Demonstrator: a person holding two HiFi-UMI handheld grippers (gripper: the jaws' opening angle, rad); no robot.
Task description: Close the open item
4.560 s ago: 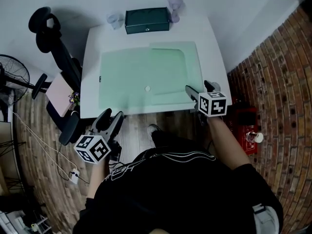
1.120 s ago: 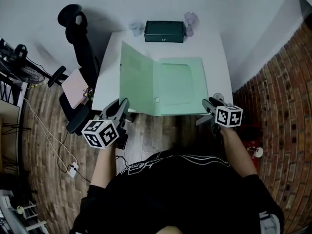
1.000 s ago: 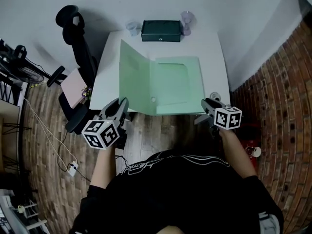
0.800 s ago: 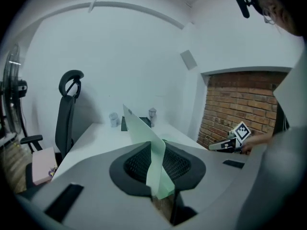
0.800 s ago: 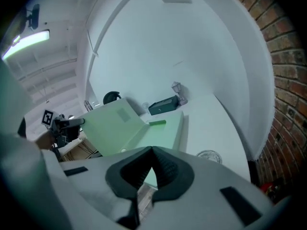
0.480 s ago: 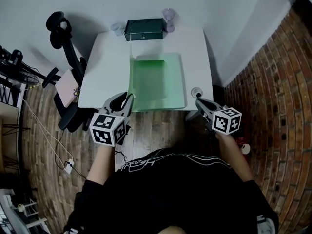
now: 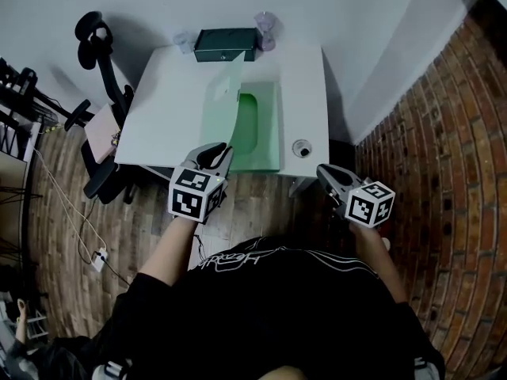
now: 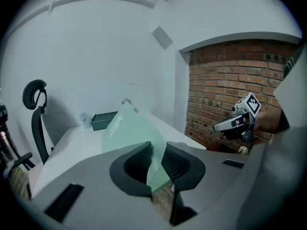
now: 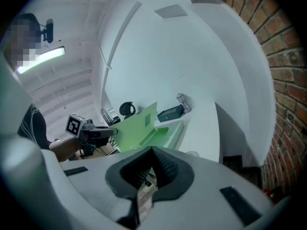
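On the white table [image 7: 162, 125], near its front edge, lies the green folder [image 7: 260, 129], half open: its back sheet rests flat on the tabletop while its cover [image 7: 225, 85] stands up from the left side, close to upright and leaning a little over the back sheet. The left gripper [image 7: 215, 155] sits at the table's front edge, with its jaws pinched on the near lower edge of that cover. In the left gripper view the thin green sheet [image 8: 156, 162] runs up between the two dark pads, which stand only narrowly apart around it. The right gripper [image 7: 326, 174] hangs off the table's front right corner, over the wooden floor [image 7: 261, 200], well apart from the folder. In the right gripper view its jaws meet with nothing between them, and only floor shows below the pads. That same view shows the raised cover [image 9: 139, 124] and the left gripper [image 9: 106, 131] beside it. On the tabletop just to the right of the folder is a small round object [image 7: 301, 147], too small to identify. At the far edge of the table stands a dark green box [image 7: 226, 43] with a clear cup [image 7: 265, 22] at its right end and another [image 7: 184, 40] at its left. A black office chair [image 7: 99, 50] stands to the left of the table, and a brick wall [image 7: 444, 133] runs along the right.
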